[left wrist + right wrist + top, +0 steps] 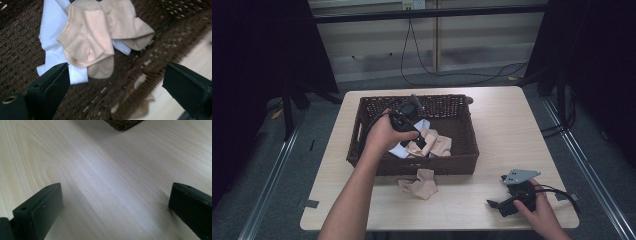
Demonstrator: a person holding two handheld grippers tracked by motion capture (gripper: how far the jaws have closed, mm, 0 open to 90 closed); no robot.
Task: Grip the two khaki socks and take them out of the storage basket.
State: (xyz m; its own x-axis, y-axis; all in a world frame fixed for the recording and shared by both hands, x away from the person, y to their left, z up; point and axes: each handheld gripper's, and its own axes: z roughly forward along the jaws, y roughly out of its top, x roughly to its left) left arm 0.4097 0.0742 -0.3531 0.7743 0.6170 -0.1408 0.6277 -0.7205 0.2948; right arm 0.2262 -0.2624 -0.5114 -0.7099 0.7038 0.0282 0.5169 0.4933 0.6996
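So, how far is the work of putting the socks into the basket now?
Mostly done: beige socks and a white sock already lie in the wicker basket. In hand: nothing; the left gripper is open and empty above that pile, and the right gripper is open over bare table. Left: one beige sock lying on the table before the basket.

Socks lie in the basket; another sock apparently just before it.
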